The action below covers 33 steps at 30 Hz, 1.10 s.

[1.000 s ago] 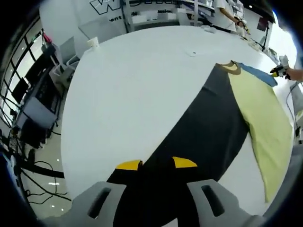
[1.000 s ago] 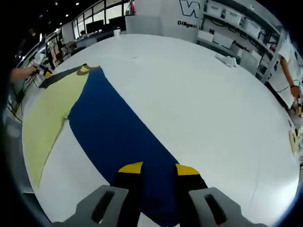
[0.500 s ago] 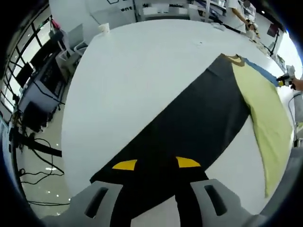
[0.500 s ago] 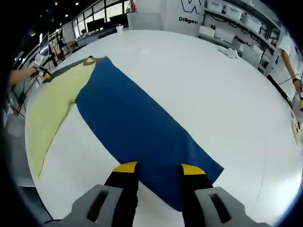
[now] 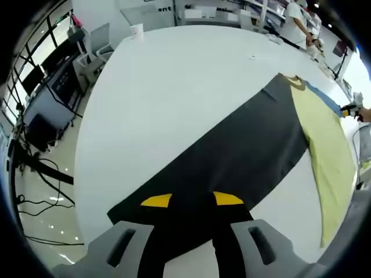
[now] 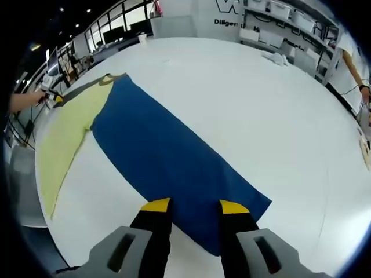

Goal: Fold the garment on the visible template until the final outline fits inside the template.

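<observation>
A long dark grey panel of the garment [image 5: 243, 156] lies flat on the white table [image 5: 174, 87] and runs from a tan collar [image 5: 295, 81] to my left gripper [image 5: 192, 200]. The gripper is open, and the panel's end lies between its yellow-tipped jaws. Beside the panel lies a pale yellow piece [image 5: 327, 150]. The blue panel [image 6: 168, 156] runs from the collar [image 6: 105, 78] to my right gripper [image 6: 194, 205], which is open over its end edge. The yellow piece [image 6: 64, 139] lies to its left. A hand with the other gripper [image 6: 49, 95] shows at the far left.
A white cup [image 5: 137, 29] stands near the table's far edge. Left of the table are chairs, a desk with monitors [image 5: 40, 110] and cables on the floor. A white cloth lump [image 6: 277, 58] lies at the back right. A person [image 5: 298, 23] stands by the shelves.
Both cameras have drawn back from the cloth. The panel ends that ran under the jaws now lie flat, with their end edges in sight between the tips.
</observation>
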Available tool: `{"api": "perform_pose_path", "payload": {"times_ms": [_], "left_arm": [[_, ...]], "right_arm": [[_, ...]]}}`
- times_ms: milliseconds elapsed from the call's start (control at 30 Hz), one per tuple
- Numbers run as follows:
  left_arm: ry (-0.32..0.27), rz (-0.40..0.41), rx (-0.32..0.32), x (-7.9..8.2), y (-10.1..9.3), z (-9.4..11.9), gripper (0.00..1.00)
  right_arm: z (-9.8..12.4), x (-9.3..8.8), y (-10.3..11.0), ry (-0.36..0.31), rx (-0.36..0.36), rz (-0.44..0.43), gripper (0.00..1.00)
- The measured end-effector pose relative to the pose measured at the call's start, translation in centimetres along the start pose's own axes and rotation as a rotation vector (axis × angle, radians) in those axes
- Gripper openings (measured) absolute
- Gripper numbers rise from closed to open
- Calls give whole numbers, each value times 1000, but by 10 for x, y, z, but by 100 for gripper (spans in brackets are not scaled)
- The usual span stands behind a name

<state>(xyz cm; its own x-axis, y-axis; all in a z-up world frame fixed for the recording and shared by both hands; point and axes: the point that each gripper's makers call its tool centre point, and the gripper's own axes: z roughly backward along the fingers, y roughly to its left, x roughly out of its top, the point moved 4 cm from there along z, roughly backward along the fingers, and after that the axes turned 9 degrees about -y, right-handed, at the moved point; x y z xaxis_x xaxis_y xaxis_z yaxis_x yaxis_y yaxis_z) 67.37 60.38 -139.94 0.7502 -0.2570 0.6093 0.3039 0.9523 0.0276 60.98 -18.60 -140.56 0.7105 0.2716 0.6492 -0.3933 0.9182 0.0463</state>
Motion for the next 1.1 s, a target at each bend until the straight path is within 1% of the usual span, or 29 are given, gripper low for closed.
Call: {"api": "perform_pose_path", "payload": {"times_ms": [67,100,133,167,200,233,267,333,367,400,433,467,533,600,667,867,1100], "left_arm": [[5,-5,1,1,-2,1,34],[8,-10,0,1,-3,1,34],[9,-23,1,1,-4,1,35],[9,-26,4,1,-3,1,36],[8,-27,10,2,-2,1,38],[3,-26,10,3,-1,1,39],[-2,-21,7,4,-1,2,39],[5,-20,12,3,2,1,40],[13,-23,16,1,4,0,40],[6,-3,14,2,5,0,41],[6,2,20,1,8,0,42],[5,-2,17,2,7,0,41],[4,-8,13,2,8,0,42],[2,-3,12,1,10,0,41],[-3,8,13,0,11,0,41],[-7,10,11,1,12,0,41],[-14,10,8,2,15,-1,42]], "right_arm": [[0,2,5,19,20,0,35],[0,2,4,32,14,9,36],[0,3,3,29,13,8,36],[1,4,0,21,8,0,36],[1,7,-4,1,-11,-17,35],[1,13,-7,-33,-21,-30,35],[1,15,-10,-42,-32,-46,34],[-1,11,-15,-15,-37,-50,34],[-3,7,-17,10,-41,-43,35],[-4,4,-18,27,-46,-44,35],[-4,3,-19,15,-49,-47,34],[-4,4,-21,16,-51,-29,32],[-3,4,-22,21,-56,-30,30],[-2,3,-23,30,-59,26,29],[-2,2,-24,21,-68,-1,27],[-3,2,-25,26,-65,10,28],[-3,1,-26,13,-68,8,28]]}}
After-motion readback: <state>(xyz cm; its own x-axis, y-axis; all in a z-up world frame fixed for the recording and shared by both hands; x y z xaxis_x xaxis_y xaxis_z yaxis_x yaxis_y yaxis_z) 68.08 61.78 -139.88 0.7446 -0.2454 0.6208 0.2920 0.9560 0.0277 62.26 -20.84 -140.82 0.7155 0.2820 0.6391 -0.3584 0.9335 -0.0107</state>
